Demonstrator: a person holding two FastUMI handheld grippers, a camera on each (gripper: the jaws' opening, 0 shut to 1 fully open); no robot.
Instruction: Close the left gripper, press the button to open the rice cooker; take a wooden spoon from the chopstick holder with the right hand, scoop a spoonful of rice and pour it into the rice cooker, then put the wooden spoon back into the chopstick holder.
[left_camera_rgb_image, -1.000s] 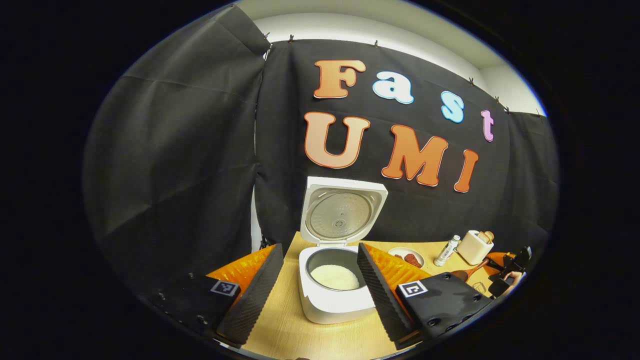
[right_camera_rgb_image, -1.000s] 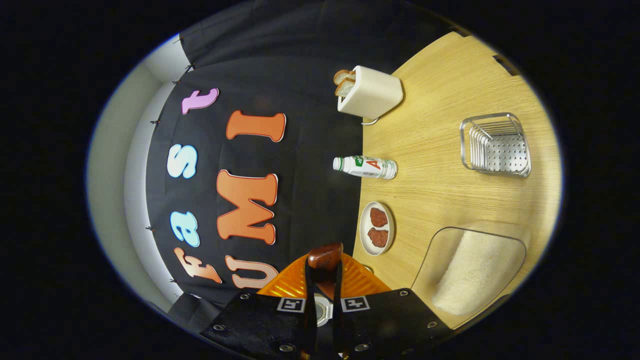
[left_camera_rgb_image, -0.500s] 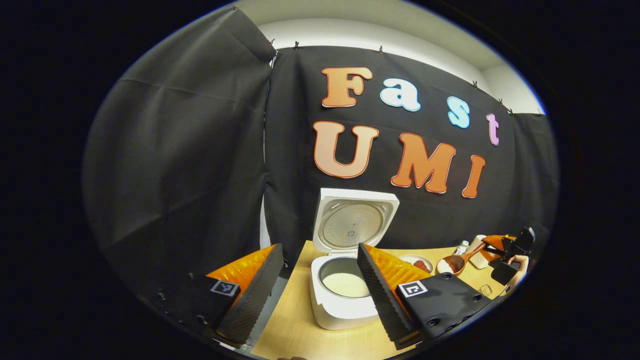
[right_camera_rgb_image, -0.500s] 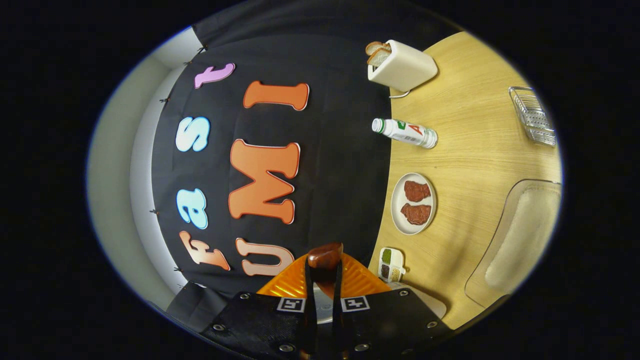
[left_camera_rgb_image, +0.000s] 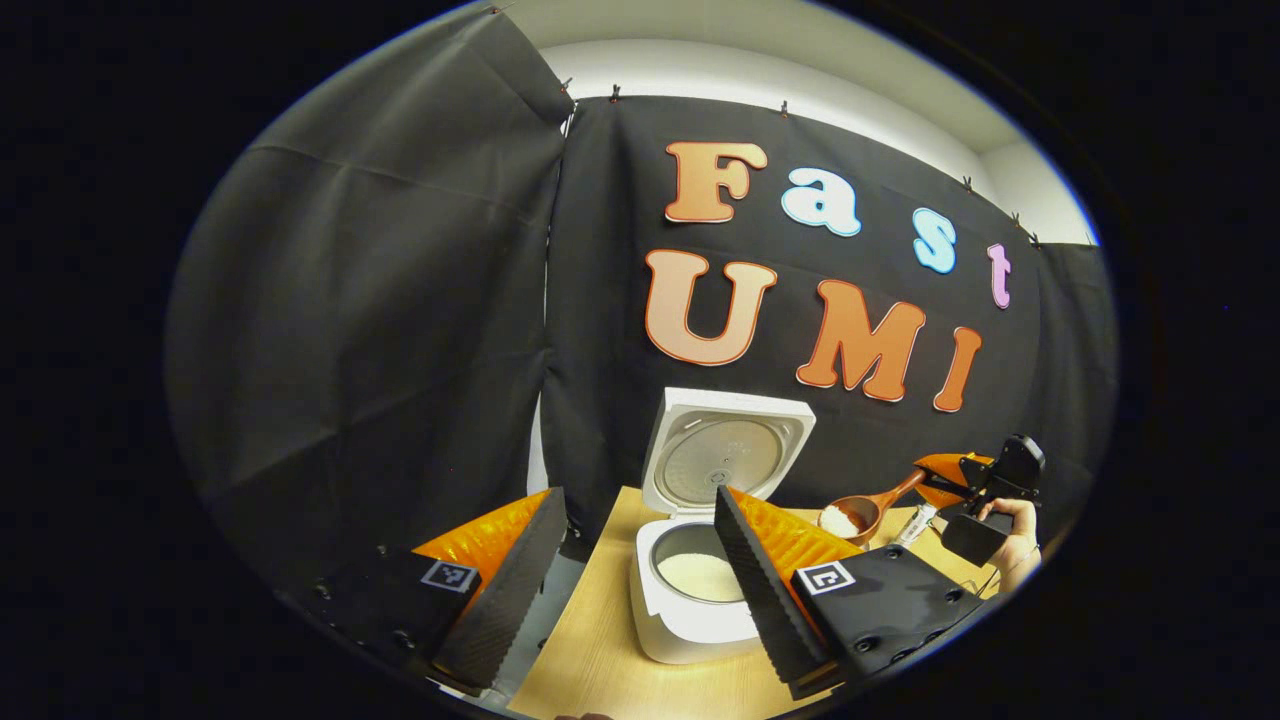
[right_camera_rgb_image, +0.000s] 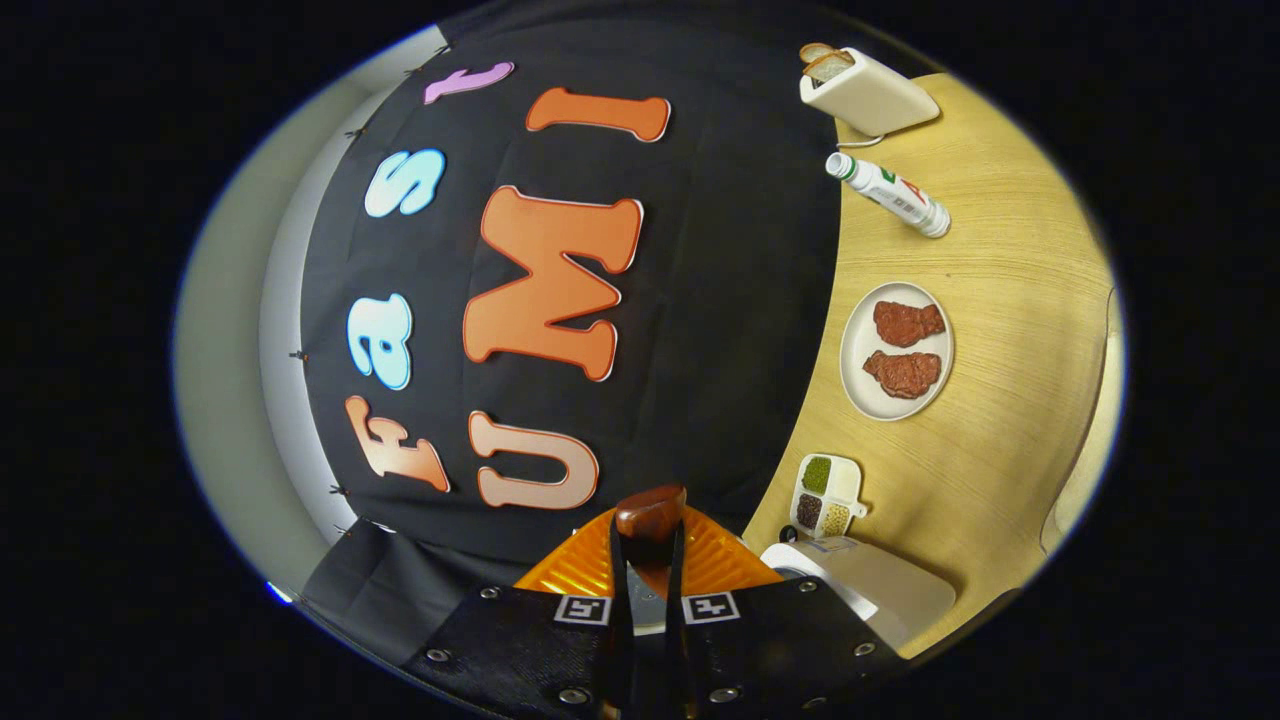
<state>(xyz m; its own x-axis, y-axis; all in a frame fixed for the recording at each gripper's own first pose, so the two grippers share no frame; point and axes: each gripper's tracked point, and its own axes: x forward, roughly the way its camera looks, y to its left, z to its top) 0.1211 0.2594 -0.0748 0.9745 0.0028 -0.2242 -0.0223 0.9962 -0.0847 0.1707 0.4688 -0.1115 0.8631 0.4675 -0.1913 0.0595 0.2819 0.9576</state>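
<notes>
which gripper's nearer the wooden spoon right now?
Right. The right gripper has its jaws shut on the wooden spoon handle, rice in the bowl, off to the cooker's right. The left gripper, jaws open, sits in front of the rice cooker, apart from the spoon.

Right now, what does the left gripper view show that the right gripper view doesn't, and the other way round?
Left gripper view: the open rice cooker with rice in its pot, the rice-filled bowl of the wooden spoon, and a hand holding the right tool. The left tool is open.

Right gripper view: a toaster with bread, a plate with two pieces of meat, and a divided dish.

Shared: the wooden table, the spoon, and the right tool gripping it.
</notes>
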